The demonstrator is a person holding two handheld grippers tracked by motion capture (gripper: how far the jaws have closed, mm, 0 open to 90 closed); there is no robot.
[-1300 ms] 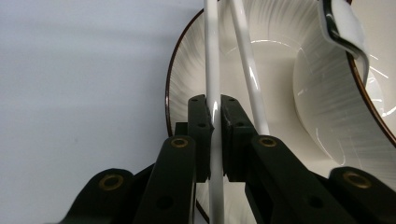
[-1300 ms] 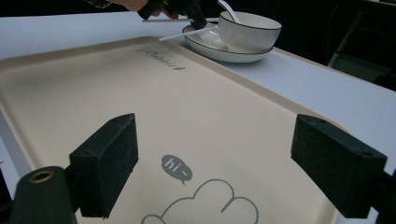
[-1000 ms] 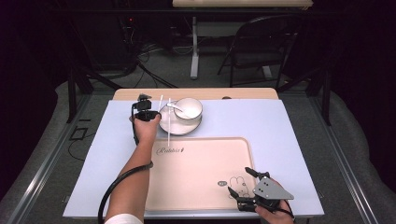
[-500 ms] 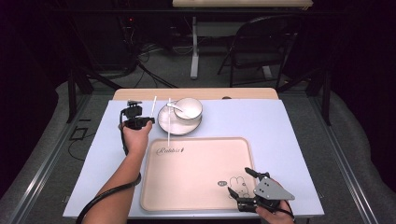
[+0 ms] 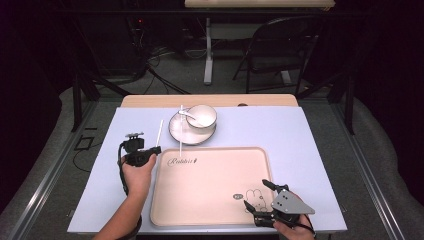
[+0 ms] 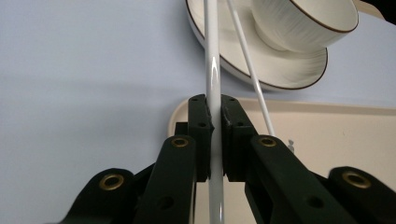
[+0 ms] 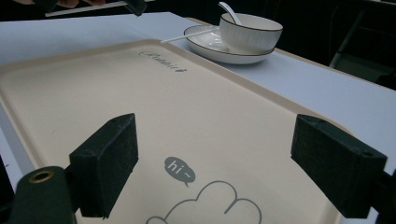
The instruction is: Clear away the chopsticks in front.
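A: Left gripper (image 5: 150, 150), high view: off the tray's left edge, over the pale blue table (image 5: 310, 150). Jaws clamped tight on a white chopstick (image 5: 159, 131); stick running forward and away from the jaws, tip toward the plate.

B: Confirmed from the left gripper view. Chopstick (image 6: 212, 88) pinched between both black pads (image 6: 201, 135), no gap either side, shaft passing straight through and on toward the plate (image 6: 280, 70).

A: Second chopstick (image 5: 180, 131)?

B: Loose. One end on the plate rim, other end reaching down to the tray's top edge near the printed script. In the left gripper view, lying just right of the held one (image 6: 250, 65), slanting across plate and tray corner.

A: Crockery noted: white plate (image 5: 187, 135) with dark rim at the far side of the table, just beyond the tray. White bowl (image 5: 202, 116) seated on it, spoon (image 5: 188, 115) leaning inside.

B: Right gripper (image 5: 257, 194): near-right corner of the beige tray (image 5: 210, 200), jaws spread wide, gripping nothing. Right gripper view: both pads (image 7: 105, 163) well apart, over the tray's cartoon print and "hi~" bubble.

A: Bowl (image 7: 250, 30) and plate (image 7: 215, 46) far up that view, loose chopstick (image 7: 184, 36) pointing off the plate toward the tray.
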